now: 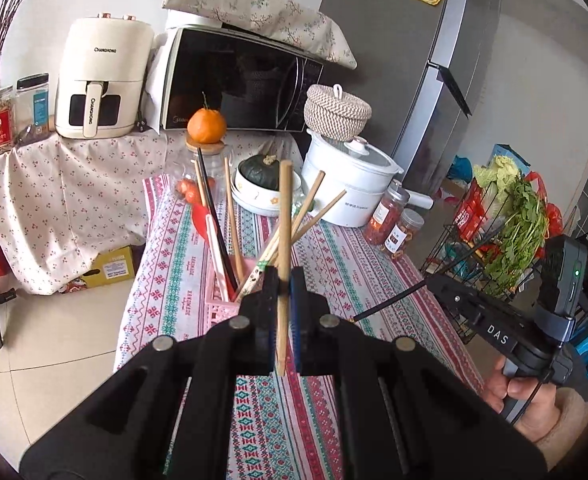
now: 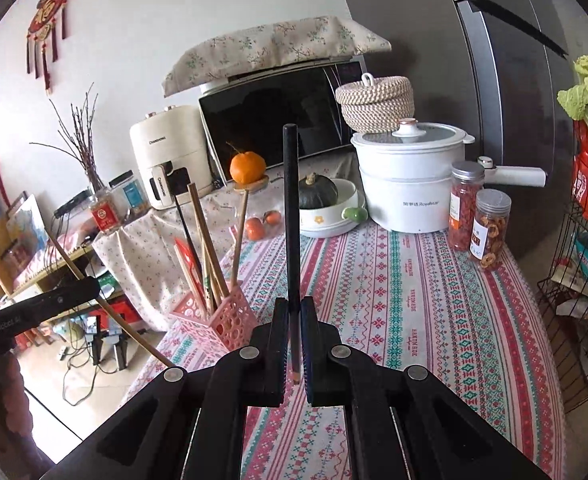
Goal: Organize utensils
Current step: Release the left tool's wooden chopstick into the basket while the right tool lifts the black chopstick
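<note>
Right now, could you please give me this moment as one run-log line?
left gripper: shut on wooden chopstick | right gripper: shut on black chopstick | pink holder: holds other utensils | both chopsticks: above table, not yet in holder

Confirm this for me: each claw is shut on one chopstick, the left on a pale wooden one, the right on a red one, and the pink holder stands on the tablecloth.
One thing is wrong: the right claw grips a black chopstick, not a red one, as the right wrist view shows. The left claw does hold a pale wooden chopstick, and the pink holder stands on the tablecloth.
</note>
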Demonstrator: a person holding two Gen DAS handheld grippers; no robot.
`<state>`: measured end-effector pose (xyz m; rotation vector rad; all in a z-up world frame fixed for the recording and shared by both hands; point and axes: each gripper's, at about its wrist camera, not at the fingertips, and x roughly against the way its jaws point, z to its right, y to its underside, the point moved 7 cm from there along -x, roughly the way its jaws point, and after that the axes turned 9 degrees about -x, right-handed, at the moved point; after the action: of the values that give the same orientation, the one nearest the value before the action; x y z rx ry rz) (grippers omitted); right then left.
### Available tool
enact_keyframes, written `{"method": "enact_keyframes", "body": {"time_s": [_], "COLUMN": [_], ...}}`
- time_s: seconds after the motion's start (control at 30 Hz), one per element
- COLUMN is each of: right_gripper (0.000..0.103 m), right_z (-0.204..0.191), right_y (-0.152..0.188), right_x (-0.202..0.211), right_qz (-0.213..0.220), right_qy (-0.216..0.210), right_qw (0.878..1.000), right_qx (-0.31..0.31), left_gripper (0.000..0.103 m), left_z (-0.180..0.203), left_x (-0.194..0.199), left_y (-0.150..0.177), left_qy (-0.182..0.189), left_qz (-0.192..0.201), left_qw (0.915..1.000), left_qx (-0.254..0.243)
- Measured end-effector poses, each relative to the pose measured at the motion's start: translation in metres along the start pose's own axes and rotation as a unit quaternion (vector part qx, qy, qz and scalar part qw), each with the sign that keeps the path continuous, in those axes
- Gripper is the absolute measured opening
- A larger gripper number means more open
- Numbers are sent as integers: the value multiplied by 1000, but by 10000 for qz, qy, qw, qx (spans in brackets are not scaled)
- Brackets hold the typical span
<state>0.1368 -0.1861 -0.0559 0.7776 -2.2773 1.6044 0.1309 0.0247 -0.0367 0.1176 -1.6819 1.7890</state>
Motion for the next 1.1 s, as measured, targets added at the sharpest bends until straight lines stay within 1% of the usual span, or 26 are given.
{"method": "enact_keyframes", "body": {"time_s": [0.1, 0.2, 0.3, 0.37, 0.5, 0.63, 0.7, 0.8, 0.93, 1.03, 1.1], "right_gripper": [6, 6, 6, 6, 6, 6, 6, 6, 6, 6, 6], "right_z": [-6, -12, -17, -19, -23, -22, -20, -20, -22, -26, -29], "right_y": [-5, -7, -4, -2, -1, -3, -3, -3, -2, -2, -2], "right_x": [5, 7, 6, 8, 13, 15, 15, 15, 14, 13, 12], "right_qz": [66, 15, -178, -232, -219, -196, -194, -197, -208, -210, -205], "right_qy": [-72, -84, -71, -88, -161, -171, -172, -177, -191, -223, -246], "right_qw": [10000, 9999, 9996, 9994, 9992, 9994, 9994, 9994, 9993, 9992, 9991], "right_qx": [20, 81, 206, 254, 287, 248, 229, 228, 256, 272, 286], "left_gripper": [7, 7, 7, 7, 7, 7, 7, 7, 7, 7, 7], "left_z": [-8, -16, -23, -26, -26, -22, -20, -19, -20, -22, -25], "left_x": [11, 21, 21, 18, 8, -3, -10, -24, -45, -57, -64], "left_y": [-18, -34, -42, -44, -43, -39, -37, -34, -28, -25, -24], "left_qy": [-148, -341, -488, -541, -597, -557, -594, -616, -607, -553, -552], "left_qz": [430, 826, 986, 1003, 961, 799, 734, 597, 294, 109, 69], "left_qw": [9989, 9959, 9937, 9931, 9932, 9948, 9952, 9961, 9976, 9981, 9981], "left_qx": [65, 115, 199, 273, 290, 285, 244, 205, 168, 233, 282]}}
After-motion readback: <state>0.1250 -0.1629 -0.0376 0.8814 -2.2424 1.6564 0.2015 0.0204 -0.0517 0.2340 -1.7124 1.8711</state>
